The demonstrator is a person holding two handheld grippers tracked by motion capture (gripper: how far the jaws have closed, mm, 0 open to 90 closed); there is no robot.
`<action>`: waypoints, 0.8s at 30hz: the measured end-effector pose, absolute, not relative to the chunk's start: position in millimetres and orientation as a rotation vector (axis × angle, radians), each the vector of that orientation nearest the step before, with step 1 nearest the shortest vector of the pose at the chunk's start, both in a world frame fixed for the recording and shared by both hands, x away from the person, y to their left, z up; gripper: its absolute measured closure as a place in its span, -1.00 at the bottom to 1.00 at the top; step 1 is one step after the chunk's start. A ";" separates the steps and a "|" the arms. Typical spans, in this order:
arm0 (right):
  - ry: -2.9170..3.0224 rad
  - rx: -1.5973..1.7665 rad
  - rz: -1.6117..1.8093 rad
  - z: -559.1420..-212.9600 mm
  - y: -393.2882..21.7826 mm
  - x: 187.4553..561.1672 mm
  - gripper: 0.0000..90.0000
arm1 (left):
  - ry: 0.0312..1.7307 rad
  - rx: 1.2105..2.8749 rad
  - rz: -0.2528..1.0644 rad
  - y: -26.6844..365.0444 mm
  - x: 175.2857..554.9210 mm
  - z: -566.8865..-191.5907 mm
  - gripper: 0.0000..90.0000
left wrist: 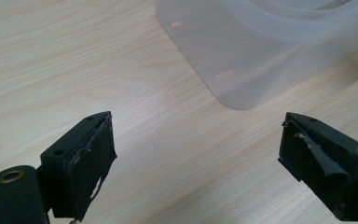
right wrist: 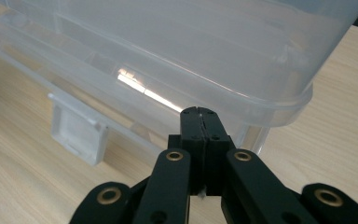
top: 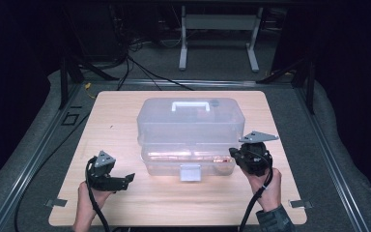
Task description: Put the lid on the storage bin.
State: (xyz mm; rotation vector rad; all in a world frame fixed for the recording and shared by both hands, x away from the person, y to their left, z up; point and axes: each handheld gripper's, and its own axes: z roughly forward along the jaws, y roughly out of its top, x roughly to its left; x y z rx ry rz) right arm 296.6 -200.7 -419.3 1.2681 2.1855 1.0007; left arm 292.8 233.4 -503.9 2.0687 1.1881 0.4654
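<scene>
High view: a translucent plastic storage box with a white carry handle (top: 190, 137) is sitting in the middle of the pale wooden surface (top: 125, 203), its lid down and its white front latch (top: 190, 172) apparently fastened. The left gripper (top: 125, 180) is hovering off the box's near left corner, clear of it, while the right gripper (top: 234, 153) is pointing in at the box's right end, close to the seam under the lid.

Left gripper view: the jaws are standing wide apart with nothing between them, only bare wood, and the box's rounded corner (left wrist: 242, 88) is lying ahead.

Right gripper view: the jaws are clenched together on nothing, their tip nearly at the lid's rim (right wrist: 279, 105), though contact is hard to judge. Judging by this, opening the box is barely beginning; the latch and lid are yet to be worked.
</scene>
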 end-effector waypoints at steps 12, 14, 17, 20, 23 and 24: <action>2.231 1.309 0.968 -443.7 -198.9 290.5 1.00 | 1.196 2.072 0.453 232.3 294.8 -510.9 -0.79; 2.241 1.333 0.954 -447.8 -199.3 291.5 1.00 | 1.196 2.083 0.465 230.8 295.2 -511.4 -0.82; 2.256 1.348 0.918 -456.0 -200.3 293.2 1.00 | 1.197 2.082 0.474 231.3 295.6 -511.3 -0.85; 2.235 1.354 0.925 -455.4 -204.9 292.4 1.00 | 1.210 2.075 0.472 233.1 296.3 -511.6 -0.88; 2.234 1.361 0.907 -453.5 -210.3 289.4 1.00 | 1.214 2.071 0.480 235.8 294.5 -509.8 -0.92; 2.224 1.367 0.904 -453.4 -212.8 287.4 1.00 | 1.218 2.068 0.485 237.2 293.8 -509.6 -0.93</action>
